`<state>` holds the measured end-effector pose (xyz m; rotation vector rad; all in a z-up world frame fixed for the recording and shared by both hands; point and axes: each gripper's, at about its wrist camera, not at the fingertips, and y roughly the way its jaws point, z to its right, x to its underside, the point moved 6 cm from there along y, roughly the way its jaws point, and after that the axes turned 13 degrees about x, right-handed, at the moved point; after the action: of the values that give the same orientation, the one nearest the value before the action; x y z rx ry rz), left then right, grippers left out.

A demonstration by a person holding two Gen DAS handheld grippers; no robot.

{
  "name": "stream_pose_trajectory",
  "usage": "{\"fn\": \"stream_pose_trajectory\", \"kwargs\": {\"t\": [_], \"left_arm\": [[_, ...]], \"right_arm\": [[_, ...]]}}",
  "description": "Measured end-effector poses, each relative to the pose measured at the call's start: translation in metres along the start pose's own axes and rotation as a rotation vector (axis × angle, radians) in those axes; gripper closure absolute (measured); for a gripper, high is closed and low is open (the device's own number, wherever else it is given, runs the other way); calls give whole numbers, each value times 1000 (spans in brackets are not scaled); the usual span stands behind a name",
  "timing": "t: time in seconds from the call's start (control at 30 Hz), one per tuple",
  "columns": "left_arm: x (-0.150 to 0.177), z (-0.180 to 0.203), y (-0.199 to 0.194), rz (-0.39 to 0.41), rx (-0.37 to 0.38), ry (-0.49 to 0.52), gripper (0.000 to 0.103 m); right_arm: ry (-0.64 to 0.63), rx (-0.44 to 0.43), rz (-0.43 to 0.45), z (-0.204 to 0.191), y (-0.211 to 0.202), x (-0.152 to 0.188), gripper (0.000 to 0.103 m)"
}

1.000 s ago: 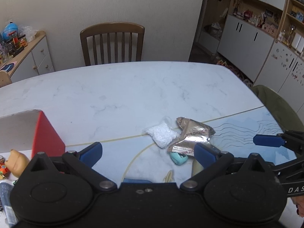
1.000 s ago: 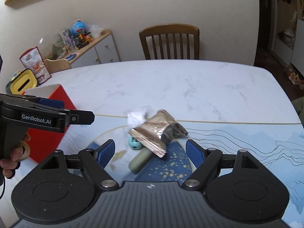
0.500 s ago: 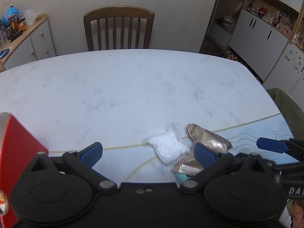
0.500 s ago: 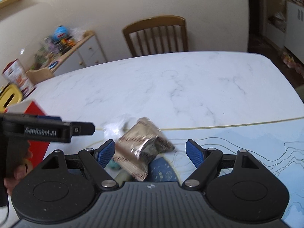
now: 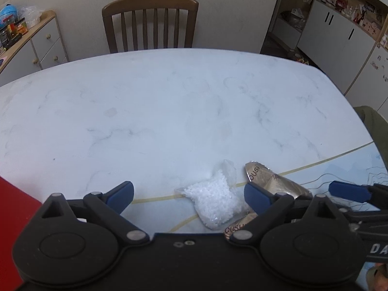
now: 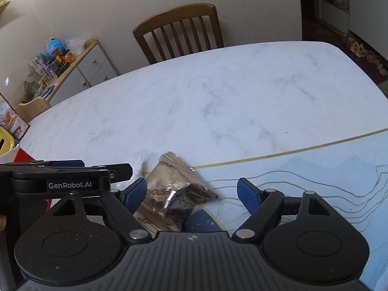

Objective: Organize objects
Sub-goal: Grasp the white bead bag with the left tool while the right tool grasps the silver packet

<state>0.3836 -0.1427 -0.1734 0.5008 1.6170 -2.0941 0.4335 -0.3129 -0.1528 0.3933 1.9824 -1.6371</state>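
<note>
- Left wrist view: the left gripper [image 5: 188, 195] hangs low over the near part of the marble table [image 5: 169, 111], its blue-padded fingers [image 5: 120, 195] spread wide with nothing between them touching either pad.
- Same view: a clear bag of white granules [image 5: 215, 200] lies on the table between the fingers, nearer the right-hand pad — just beside it, on its right, lies a crumpled gold foil packet [image 5: 271, 181], partly hidden behind that pad.
- Same view: both packets lie across the yellow border line of a pale blue mat [image 5: 150, 208]; a red box [image 5: 14, 208] fills the lower left corner, and the right gripper [image 5: 349, 191] comes in from the right edge.
- Same view: a wooden chair [image 5: 150, 24] stands at the far side of the table.
- Right wrist view: the right gripper [image 6: 192, 194] is likewise wide open and holds nothing.
- Same view: the gold foil packet [image 6: 174, 189] lies on the table between the fingers, close against the left-hand pad [image 6: 134, 195] — whether they touch I cannot tell.
- Same view: the left gripper [image 6: 72, 172] reaches in from the left, its fingers seen edge-on.
</note>
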Motion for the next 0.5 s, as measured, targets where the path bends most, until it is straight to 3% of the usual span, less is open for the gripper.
{"fn": "stream_pose_trajectory", "kwargs": {"t": [0.27,0.4,0.5], "left_arm": [[1,4,15,-23,6,15,13],[2,0,15,-30,-1,-5,25],[4,-8,17,-35,-1,-26,27]], "right_arm": [[54,25,-28,2,10,-10,21],[91,50,-57,-5,20,-14,22],[119,52,-83,-8,28,-14,22]]}}
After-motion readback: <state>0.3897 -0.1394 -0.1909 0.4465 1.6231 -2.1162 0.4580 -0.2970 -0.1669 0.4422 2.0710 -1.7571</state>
